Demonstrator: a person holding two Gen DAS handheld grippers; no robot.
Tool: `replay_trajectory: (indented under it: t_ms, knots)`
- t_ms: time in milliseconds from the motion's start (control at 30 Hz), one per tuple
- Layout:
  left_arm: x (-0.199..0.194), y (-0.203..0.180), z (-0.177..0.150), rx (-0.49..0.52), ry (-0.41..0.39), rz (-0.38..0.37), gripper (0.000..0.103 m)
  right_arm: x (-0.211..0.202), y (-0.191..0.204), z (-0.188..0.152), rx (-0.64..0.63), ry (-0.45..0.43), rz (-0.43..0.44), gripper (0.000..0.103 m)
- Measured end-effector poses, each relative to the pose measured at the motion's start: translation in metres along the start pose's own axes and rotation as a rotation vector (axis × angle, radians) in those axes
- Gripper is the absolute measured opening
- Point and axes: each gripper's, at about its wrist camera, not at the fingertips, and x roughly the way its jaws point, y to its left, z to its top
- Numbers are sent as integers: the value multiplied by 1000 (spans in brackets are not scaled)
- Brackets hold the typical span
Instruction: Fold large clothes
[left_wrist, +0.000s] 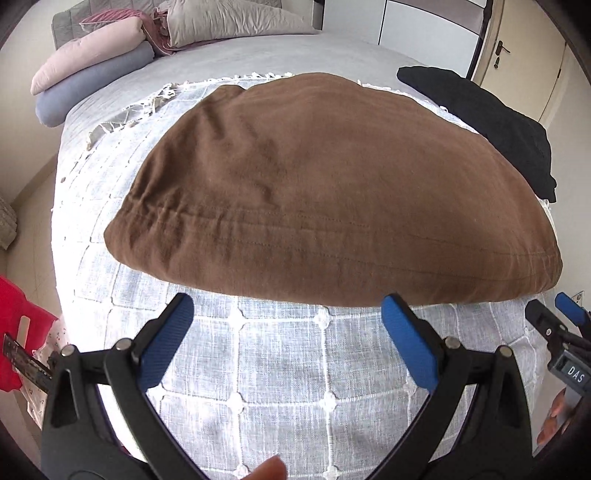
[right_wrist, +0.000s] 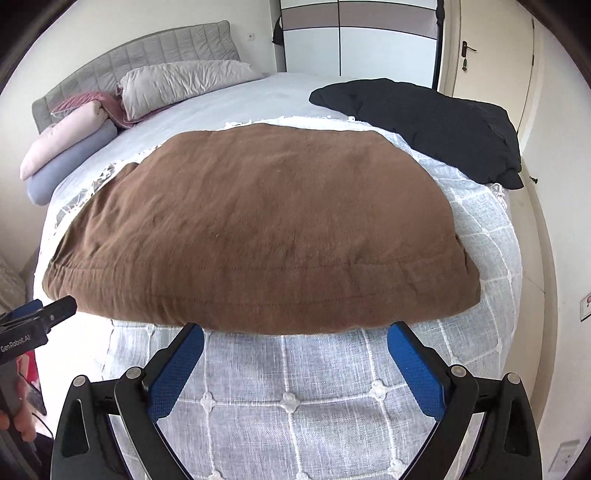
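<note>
While both tools hover low over the white checked throw, the left gripper has its blue pads spread wide and empty, just short of the near hem of the folded brown garment. Beside it, the right gripper is likewise spread and empty, its tips at that hem. In each view the other tool shows at the edge, lettered "DAS" and "GenRobot.AI". One black garment lies behind to the right; four pillows sit by the headboard.
</note>
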Motion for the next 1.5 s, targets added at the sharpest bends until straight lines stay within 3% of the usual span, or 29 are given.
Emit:
replay_trajectory:
  t_ms: [267, 1500]
  knots:
    - [-8, -18, -10, 40, -17, 1, 101, 1, 10, -6, -4, 11, -8, 101]
    - [-5, -25, -11, 57, 1, -11, 101, 6, 18, -9, -48, 19, -28, 101]
